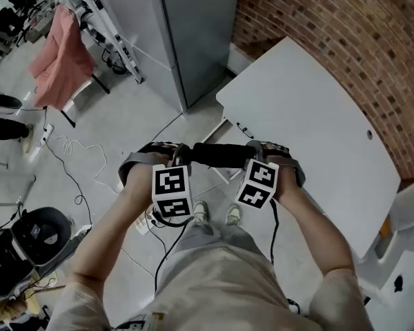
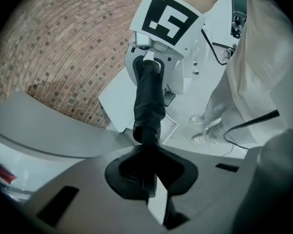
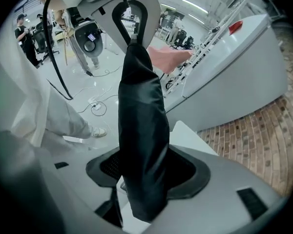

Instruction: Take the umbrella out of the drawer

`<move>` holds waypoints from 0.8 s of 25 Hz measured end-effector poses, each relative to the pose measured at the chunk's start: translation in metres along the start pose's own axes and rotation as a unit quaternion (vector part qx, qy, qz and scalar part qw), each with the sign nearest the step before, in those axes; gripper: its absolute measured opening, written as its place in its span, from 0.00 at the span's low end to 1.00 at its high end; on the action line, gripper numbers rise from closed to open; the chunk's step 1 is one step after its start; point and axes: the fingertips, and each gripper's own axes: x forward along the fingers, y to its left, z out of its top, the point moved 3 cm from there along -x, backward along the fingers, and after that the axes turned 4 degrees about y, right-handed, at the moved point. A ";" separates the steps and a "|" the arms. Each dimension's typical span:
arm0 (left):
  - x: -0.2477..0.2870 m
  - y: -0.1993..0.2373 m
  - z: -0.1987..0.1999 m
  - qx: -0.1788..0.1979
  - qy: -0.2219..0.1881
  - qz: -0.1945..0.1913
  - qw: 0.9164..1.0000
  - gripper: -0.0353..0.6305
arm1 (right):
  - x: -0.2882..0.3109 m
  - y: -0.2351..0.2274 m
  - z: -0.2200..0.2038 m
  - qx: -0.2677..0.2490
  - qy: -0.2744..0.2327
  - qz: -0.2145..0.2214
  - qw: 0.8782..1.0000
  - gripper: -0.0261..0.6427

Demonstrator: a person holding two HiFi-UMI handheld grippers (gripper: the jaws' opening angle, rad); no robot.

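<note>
**Inspector:** Brick wall (image 1: 317, 40) and white table (image 1: 310, 123) lie beyond the tools in the head view. Where is the umbrella?

**Assistant:** The black folded umbrella (image 1: 217, 154) spans level between the left gripper (image 1: 174, 158) and the right gripper (image 1: 257, 157). It is in the air, short of the table.

**Inspector:** Left gripper view?

**Assistant:** Jaws nearly together, pinching the umbrella's slim end (image 2: 149, 101). The rest runs away toward the other tool.

**Inspector:** Right gripper view?

**Assistant:** Jaws clamped on the sleeved, thicker end (image 3: 141, 130).

**Inspector:** Progress?

**Assistant:** Judged nearly done. The umbrella is lifted free, though I cannot pick out the drawer. Only setting it down would remain.
</note>
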 end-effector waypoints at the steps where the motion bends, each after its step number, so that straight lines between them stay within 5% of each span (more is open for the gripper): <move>1: -0.010 0.002 0.003 -0.001 -0.001 0.006 1.000 0.10 | -0.010 -0.004 -0.001 -0.002 -0.001 -0.007 1.000 0.41; 20: -0.116 -0.006 0.038 0.000 -0.014 0.057 0.998 0.10 | -0.125 0.000 -0.015 -0.022 -0.004 -0.053 0.998 0.41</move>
